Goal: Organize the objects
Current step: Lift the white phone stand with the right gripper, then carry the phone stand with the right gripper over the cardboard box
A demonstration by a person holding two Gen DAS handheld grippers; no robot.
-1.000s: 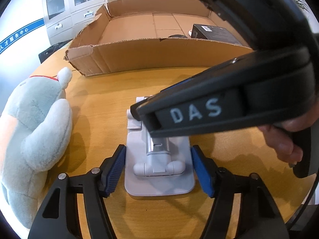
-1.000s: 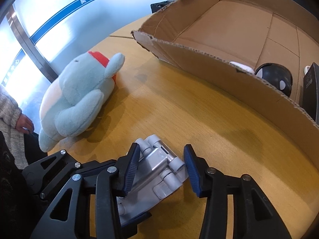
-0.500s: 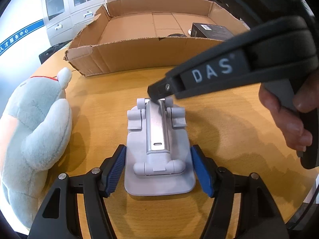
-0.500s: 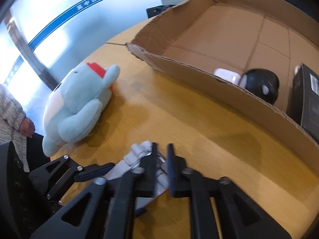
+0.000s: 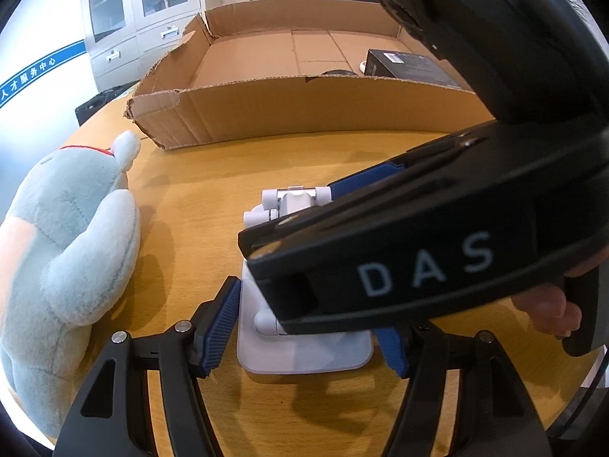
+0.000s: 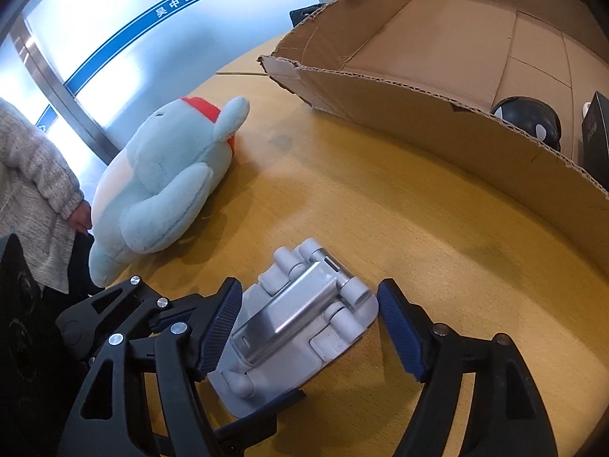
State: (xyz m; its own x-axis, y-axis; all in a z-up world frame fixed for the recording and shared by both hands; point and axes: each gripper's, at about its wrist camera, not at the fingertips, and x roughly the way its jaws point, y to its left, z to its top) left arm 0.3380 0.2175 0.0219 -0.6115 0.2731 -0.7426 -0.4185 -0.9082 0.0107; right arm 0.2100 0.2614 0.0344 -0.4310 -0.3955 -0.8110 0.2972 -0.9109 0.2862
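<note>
Grey plastic and brushed metal are showing nearest the cameras, where a folded phone stand [image 5: 304,350] [image 6: 297,327] is lying flat on the wooden tabletop [image 5: 213,198] [image 6: 380,221]. Around its base the left claw [image 5: 308,327] is sitting with its blue-padded fingers [image 5: 220,323] apart, one on each side of the plate, the left pad just beside its edge; whether either is touching cannot be told. Over the stand the right claw [image 6: 308,329] is reaching from the right, its jaws also spread wide, with the stand's hinged arm lying between the pads and no pad pressing on it. In the left wrist view its black body, marked DAS, is covering much of the stand. To the left of the stand, near but apart from it, a pale blue plush toy [image 5: 64,251] [image 6: 167,175] with a red patch is lying on its side. Farther back, a shallow open cardboard box [image 5: 304,106] [image 6: 437,114] is resting on the tabletop, holding a round black object [image 6: 529,114] and a black carton [image 5: 407,63] [image 6: 597,133]. Beyond it, grey cabinets [image 5: 141,19] are standing against the wall.
</note>
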